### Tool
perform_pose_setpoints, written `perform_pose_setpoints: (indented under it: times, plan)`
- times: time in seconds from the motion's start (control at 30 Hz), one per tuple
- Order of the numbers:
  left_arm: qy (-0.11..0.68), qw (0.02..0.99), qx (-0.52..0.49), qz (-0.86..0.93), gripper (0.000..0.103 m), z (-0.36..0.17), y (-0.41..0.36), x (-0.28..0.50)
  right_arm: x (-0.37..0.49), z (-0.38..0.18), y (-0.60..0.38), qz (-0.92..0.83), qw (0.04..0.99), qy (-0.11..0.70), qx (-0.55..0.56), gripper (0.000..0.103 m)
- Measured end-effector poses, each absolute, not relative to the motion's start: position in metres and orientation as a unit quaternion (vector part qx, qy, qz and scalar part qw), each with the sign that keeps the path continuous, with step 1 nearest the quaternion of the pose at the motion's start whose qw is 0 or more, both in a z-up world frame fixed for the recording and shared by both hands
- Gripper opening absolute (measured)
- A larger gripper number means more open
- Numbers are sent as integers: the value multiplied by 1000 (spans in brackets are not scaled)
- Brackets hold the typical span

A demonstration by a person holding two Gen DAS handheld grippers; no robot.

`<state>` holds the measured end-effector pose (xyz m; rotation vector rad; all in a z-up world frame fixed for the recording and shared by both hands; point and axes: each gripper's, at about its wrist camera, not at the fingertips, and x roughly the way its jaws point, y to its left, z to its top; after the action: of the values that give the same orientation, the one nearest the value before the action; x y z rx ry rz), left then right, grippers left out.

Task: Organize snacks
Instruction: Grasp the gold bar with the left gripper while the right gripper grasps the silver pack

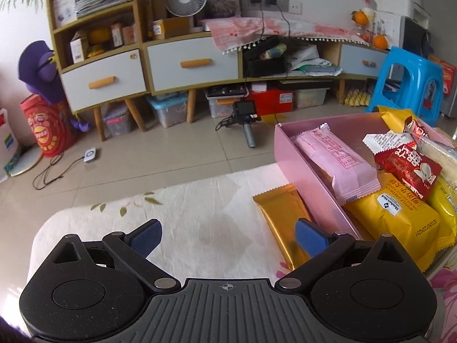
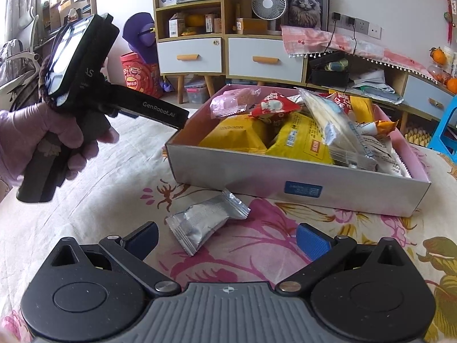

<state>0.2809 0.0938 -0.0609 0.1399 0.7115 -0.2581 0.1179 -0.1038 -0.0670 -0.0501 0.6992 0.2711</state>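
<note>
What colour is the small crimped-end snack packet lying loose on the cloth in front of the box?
Silver foil: the small crimped snack packet shows best in the right wrist view.

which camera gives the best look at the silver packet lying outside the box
The right wrist view. The silver packet lies whole and unobstructed on the flowered cloth, just ahead of the open right gripper and in front of the box. The left wrist view does not show it at all.
</note>
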Motion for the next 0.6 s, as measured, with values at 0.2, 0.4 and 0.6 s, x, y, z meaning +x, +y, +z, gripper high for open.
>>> perform_pose_setpoints:
  times: [0.2, 0.4, 0.6]
  plan:
    - [354, 909, 22, -218, 86, -63, 107, 288, 120, -67, -103, 141, 933, 329, -25, 95]
    - [360, 893, 52, -265, 78, -71, 98, 292, 132, -68, -94, 167, 932, 321, -26, 82]
    - [360, 891, 49, -274, 64, -74, 98, 290, 140, -71, -85, 168, 930, 327, -26, 54]
